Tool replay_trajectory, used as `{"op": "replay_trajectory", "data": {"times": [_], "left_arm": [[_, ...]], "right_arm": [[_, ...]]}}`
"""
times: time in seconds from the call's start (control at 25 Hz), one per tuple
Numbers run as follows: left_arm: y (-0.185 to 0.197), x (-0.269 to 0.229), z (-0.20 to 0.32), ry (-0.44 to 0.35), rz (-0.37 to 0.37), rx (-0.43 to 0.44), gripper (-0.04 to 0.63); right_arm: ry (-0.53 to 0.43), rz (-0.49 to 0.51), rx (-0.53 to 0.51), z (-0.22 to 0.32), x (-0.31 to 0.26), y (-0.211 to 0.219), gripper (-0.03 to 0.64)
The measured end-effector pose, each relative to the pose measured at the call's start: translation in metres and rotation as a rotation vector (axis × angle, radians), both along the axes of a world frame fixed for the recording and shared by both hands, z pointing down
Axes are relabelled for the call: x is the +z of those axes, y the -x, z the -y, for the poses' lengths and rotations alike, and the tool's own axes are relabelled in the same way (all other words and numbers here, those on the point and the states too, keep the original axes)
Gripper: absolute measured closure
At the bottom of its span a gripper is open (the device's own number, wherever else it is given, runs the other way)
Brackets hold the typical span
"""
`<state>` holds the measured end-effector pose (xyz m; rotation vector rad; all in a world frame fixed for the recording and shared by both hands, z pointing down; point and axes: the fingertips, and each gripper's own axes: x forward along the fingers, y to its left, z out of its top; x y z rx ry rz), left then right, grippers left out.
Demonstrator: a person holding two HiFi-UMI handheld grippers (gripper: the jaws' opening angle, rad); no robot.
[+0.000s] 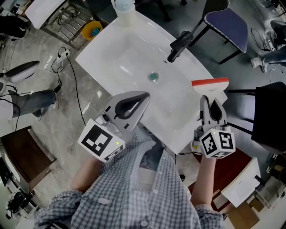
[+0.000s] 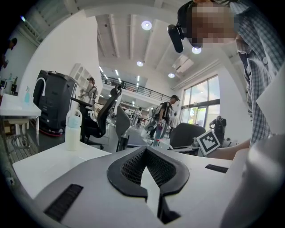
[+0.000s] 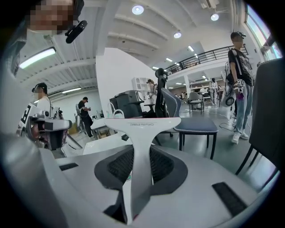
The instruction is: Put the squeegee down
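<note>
**Right gripper** (image 1: 211, 103): the jaws are closed on the white handle of the squeegee (image 1: 210, 85). In the right gripper view the handle runs up between the two dark pads (image 3: 167, 167). The squeegee's wide head (image 3: 143, 125) stands crosswise above the jaws.

**Squeegee:** it is held, not set down. In the head view its red-edged head points away from the person. It lies over the right-hand near corner of the white sink (image 1: 125, 53), close to the rim. Whether it touches the sink surface cannot be told.

**Left gripper** (image 1: 144, 95): the jaws are closed tip to tip with nothing between them, as the left gripper view confirms (image 2: 144, 151). It is over the near edge of the sink, well apart from the squeegee.

**Sink:** a black tap (image 1: 180, 44) stands at the far side, with the drain (image 1: 153, 77) in the middle of the basin. A pale bottle (image 1: 124, 5) stands at the far corner.
</note>
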<state>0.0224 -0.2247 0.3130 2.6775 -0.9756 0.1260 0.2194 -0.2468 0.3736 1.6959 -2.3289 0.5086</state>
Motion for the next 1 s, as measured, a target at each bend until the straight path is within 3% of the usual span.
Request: {"op": "replay_trajectory", "data": {"times": [1.0], "left_arm": [[-0.01,0.026,0.017,0.067,0.032,-0.073,0.589]], "right_arm": [[0.131,-0.319,-0.257,0.071,0.077,0.0,0.535]]}}
